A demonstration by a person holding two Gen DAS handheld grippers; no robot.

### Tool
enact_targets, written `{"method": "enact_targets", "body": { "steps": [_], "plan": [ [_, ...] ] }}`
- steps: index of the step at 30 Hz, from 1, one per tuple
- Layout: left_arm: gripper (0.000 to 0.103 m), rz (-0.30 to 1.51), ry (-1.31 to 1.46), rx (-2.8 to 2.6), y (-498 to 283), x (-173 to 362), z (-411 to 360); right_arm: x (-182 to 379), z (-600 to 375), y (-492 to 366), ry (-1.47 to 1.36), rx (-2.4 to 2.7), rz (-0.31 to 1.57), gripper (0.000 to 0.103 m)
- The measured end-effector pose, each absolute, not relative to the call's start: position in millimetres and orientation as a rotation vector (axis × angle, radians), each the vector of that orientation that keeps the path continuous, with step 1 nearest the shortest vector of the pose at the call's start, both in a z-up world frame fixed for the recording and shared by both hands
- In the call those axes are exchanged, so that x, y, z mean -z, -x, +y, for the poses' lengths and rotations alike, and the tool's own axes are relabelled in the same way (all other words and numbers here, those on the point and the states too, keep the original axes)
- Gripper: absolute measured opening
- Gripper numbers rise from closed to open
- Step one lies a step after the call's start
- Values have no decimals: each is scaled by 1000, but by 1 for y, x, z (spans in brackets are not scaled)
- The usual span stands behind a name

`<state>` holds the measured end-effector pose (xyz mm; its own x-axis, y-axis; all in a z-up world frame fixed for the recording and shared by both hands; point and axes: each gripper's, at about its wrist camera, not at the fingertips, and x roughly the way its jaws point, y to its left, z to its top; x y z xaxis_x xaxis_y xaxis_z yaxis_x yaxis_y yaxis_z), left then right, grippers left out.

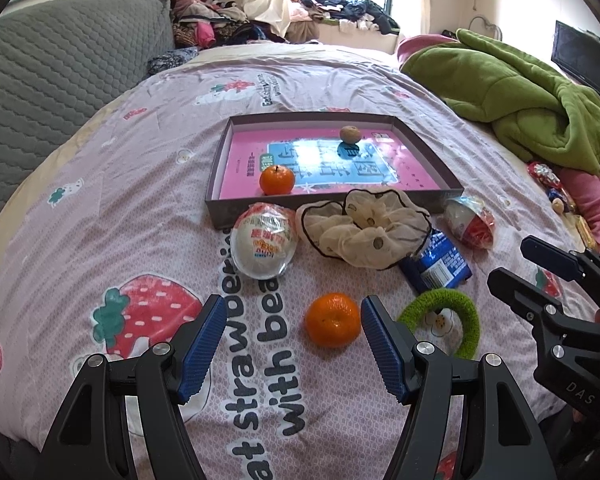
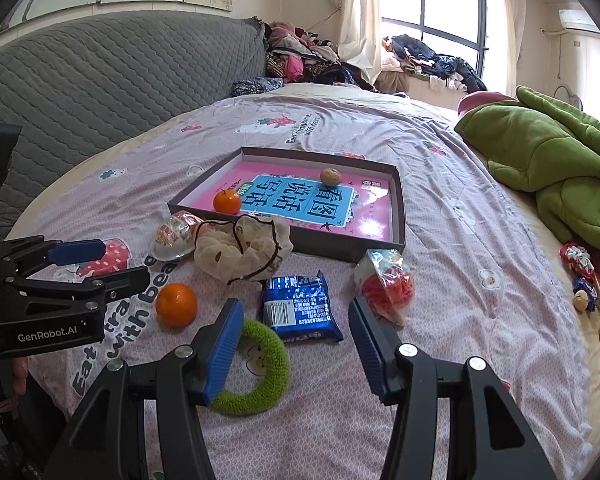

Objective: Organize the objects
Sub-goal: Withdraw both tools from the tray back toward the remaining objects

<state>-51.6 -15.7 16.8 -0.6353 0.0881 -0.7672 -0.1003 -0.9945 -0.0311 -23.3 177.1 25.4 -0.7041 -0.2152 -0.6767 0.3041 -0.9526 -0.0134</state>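
Both my left hand-held gripper and right hand-held gripper gape empty over the bed. One small orange tangerine and a brown walnut sit in the shallow grey cardboard tray — most items remain outside.

**Hidden, cropped or unreadable**

Green ring: near-left arc covered by a blue pad in the right wrist view; in the left wrist view its left end tucked behind the finger at lower right. Blue packet: upper part under the scrunchie. Small wrapped bits at the far right edge: too small to identify. Right gripper: cut off by the frame's right edge. Clothes pile at the top: blurred, separate pieces not distinguishable.
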Motion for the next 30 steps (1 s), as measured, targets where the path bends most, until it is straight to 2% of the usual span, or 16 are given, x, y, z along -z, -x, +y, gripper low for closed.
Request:
{"method": "enact_targets", "body": {
  "steps": [30],
  "plan": [
    [71,56,1385,-2656,43,5,1,-4,184,14,-1144,2629,142,54]
  ]
}}
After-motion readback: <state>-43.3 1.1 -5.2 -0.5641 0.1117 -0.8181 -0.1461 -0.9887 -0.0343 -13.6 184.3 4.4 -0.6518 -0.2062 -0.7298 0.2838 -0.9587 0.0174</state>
